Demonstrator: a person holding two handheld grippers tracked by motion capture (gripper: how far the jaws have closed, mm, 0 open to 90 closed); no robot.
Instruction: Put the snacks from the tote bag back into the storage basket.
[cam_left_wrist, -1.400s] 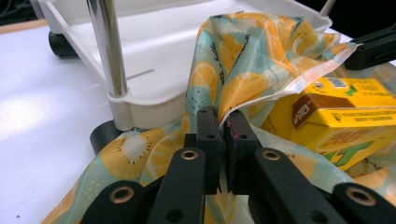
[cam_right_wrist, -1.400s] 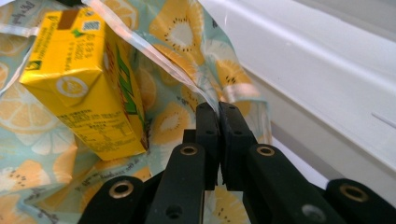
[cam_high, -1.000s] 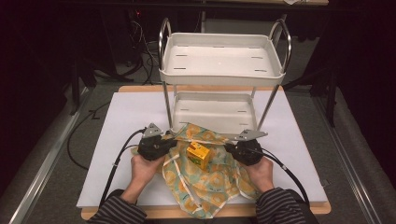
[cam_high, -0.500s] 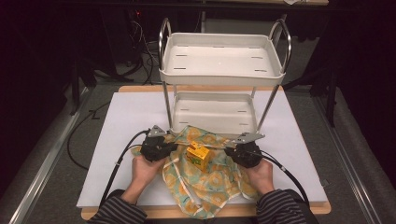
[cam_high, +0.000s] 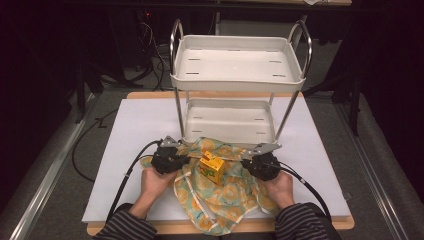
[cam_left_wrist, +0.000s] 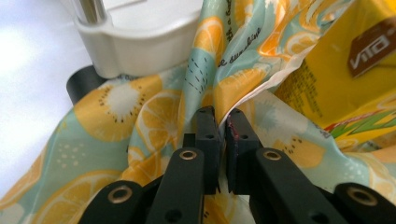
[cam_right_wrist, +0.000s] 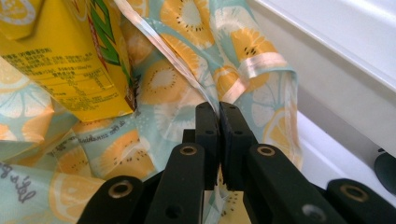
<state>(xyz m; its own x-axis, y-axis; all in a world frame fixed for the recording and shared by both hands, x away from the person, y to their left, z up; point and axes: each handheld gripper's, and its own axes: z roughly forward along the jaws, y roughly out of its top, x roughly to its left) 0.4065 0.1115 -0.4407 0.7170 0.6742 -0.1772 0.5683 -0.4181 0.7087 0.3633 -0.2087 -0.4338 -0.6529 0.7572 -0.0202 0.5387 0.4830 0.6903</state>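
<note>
The fruit-print cloth (cam_high: 220, 197) lies bunched on the white bench (cam_high: 125, 130), just in front of the 2-tier cart (cam_high: 239, 75), with the yellow drink carton (cam_high: 212, 167) standing on its middle. The left gripper (cam_high: 167, 159) pinches the cloth's left edge with closed fingers (cam_left_wrist: 206, 126); the right gripper (cam_high: 260, 165) clamps the opposite edge likewise. Holding 2 opposite edges likely lets the cloth be drawn up around the carton.
</note>
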